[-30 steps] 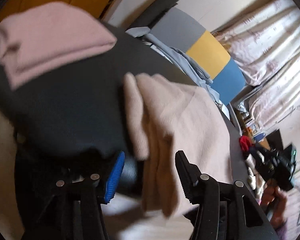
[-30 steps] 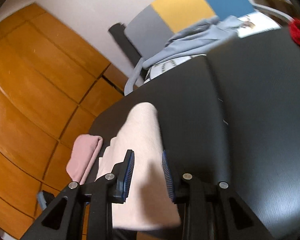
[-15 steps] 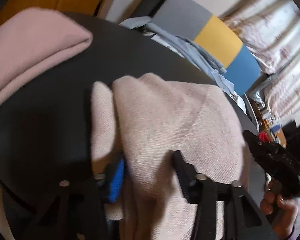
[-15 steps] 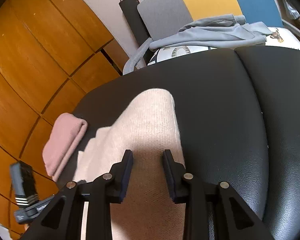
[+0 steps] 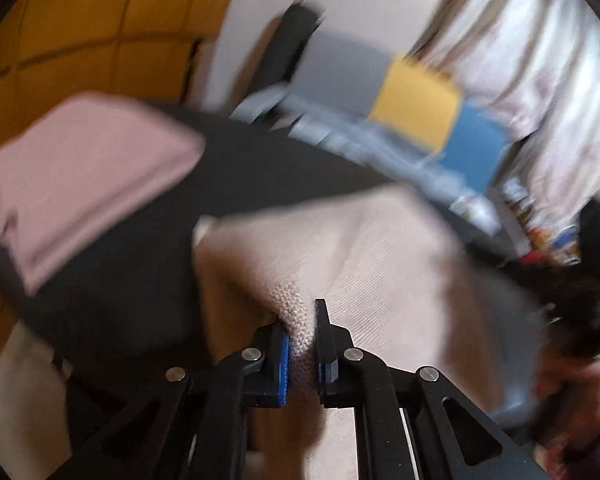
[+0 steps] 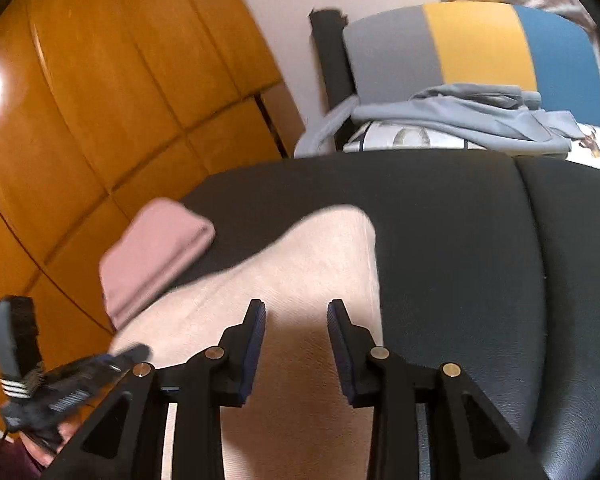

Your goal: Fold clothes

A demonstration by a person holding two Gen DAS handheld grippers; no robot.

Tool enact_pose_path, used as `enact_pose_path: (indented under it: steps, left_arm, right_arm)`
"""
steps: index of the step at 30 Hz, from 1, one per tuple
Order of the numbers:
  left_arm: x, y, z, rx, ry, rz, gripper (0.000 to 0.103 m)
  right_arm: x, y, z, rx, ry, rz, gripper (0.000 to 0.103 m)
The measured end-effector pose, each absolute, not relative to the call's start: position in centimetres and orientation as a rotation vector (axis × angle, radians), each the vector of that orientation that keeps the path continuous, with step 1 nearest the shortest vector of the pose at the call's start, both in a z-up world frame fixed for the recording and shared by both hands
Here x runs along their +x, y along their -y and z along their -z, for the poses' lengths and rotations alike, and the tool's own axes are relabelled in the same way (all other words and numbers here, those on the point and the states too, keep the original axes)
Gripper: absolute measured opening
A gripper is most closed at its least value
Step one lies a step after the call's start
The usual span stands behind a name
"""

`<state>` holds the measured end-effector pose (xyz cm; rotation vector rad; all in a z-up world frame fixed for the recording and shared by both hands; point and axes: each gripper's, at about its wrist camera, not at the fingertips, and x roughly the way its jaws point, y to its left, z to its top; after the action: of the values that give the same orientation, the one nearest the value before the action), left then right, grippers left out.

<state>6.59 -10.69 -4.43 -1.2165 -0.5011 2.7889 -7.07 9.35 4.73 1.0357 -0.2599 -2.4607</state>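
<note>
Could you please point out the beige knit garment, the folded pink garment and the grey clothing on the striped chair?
beige knit garment point(image 6: 324, 264): right wrist view, on its flat upper part.
folded pink garment point(image 6: 156, 252): right wrist view, on its top face.
grey clothing point(image 6: 480, 114): right wrist view, on its middle folds.

Knit garment lies on the sofa seat, running from the near edge toward the seat's middle; folded cloth sits on the same seat to its left, near the seat's left edge, just beside the garment; wood-panelled wall stands left of and behind the seat; behind the seat a chair carries a draped garment on its seat; left gripper sits at the knit garment's near edge, jaws closing with a fold of the knit between them; right gripper hangs over the garment's near part, to the right of the left gripper.
</note>
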Motion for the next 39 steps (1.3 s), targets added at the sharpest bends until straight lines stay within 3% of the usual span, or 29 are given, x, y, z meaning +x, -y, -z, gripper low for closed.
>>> enact_pose_path:
  steps: [2,6,11,14,16,20,22,25,27,31,34,39]
  left_arm:
    - [6.2,11.4,6.9,-1.277,0.577,-2.771,0.011]
    - [5.9,11.4,6.8,-1.237,0.538,-2.801,0.014]
    - [6.0,12.4,7.9,-1.232,0.646,-2.792,0.022]
    - [6.4,12.1,6.9,-1.249,0.532,-2.842,0.027]
    - [6.9,12.4,4.9,-1.22,0.487,-2.937,0.028]
    - [7.3,12.7,1.3,-1.117,0.426,-3.055,0.033]
    - [6.2,12.1,0.7,-1.075,0.426,-3.019,0.037]
    - [3.9,9.5,1.3,-1.089,0.366,-2.909,0.039]
    - [2.1,9.0,2.8,-1.168,0.428,-2.816,0.039]
    - [1.3,10.3,5.4,-1.27,0.505,-2.808,0.039]
    - [0.6,9.3,5.5,-1.257,0.219,-2.897,0.043]
    - [-1.0,8.9,6.1,-1.231,0.001,-2.953,0.055]
  right_arm:
    - [-7.3,-8.3,-4.3,1.03,0.232,2.444,0.034]
    - [-8.3,-6.5,-3.2,1.092,0.094,2.45,0.034]
    - [-9.0,-4.4,-0.9,1.158,-0.054,2.487,0.034]
    - [-8.8,-3.4,-0.9,1.144,-0.131,2.501,0.036]
    - [-8.8,-4.1,-1.6,1.121,-0.071,2.45,0.036]
    - [-8.2,-8.9,-5.1,1.014,0.351,2.398,0.035]
    - [-8.7,-9.5,-6.0,1.011,0.359,2.386,0.035]
    - [-10.3,-8.0,-5.7,1.088,0.173,2.344,0.035]
    - [-11.1,-6.7,-4.6,1.155,0.082,2.309,0.035]
    - [-11.8,-5.6,-2.1,1.205,0.083,2.277,0.035]
    - [-12.0,-4.7,-0.8,1.193,0.048,2.33,0.034]
    - [-12.8,-4.8,0.4,1.13,0.109,2.372,0.034]
